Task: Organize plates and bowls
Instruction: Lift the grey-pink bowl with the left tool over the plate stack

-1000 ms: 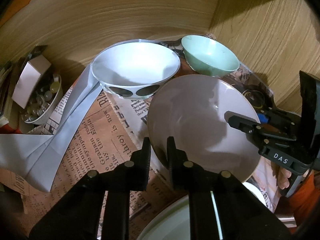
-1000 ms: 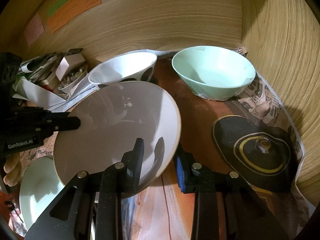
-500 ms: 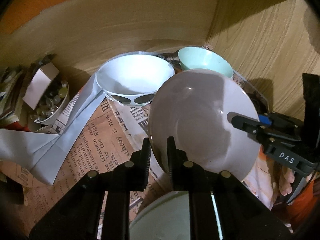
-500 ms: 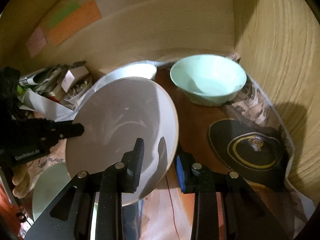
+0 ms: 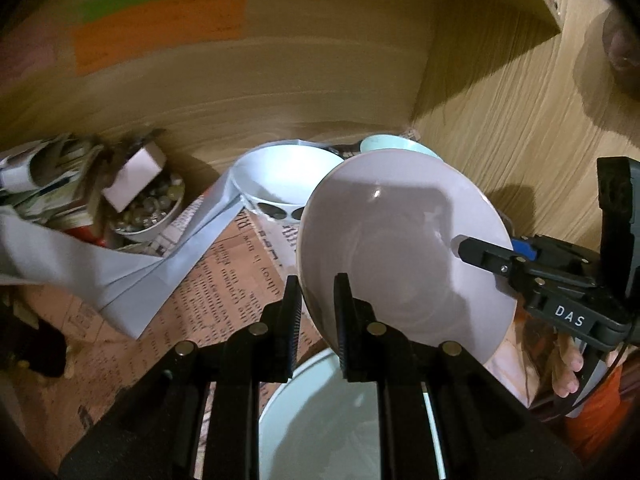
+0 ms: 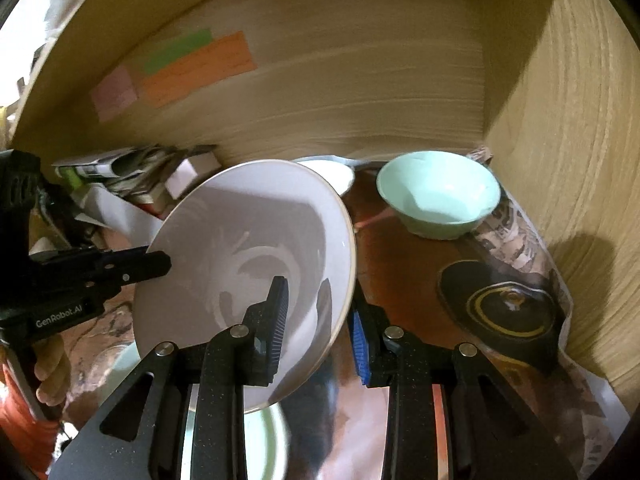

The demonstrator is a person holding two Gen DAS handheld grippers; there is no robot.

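A large pale grey bowl is held in the air, tilted, between both grippers; it also shows in the right wrist view. My left gripper is shut on its left rim. My right gripper is shut on its right rim, and shows from the side in the left wrist view. Behind stand a white bowl with dark oval spots and a mint green bowl. A pale green plate lies below the held bowl.
Newspaper covers the shelf floor. A small bowl of glass beads and a paper pile sit at the left. A black lid with a yellow ring lies right. Wooden walls close in behind and right.
Both grippers have lifted the grey bowl higher and tilted it more upright. The bowls behind now sit lower and farther, and the coloured notes on the back wall have come into view.
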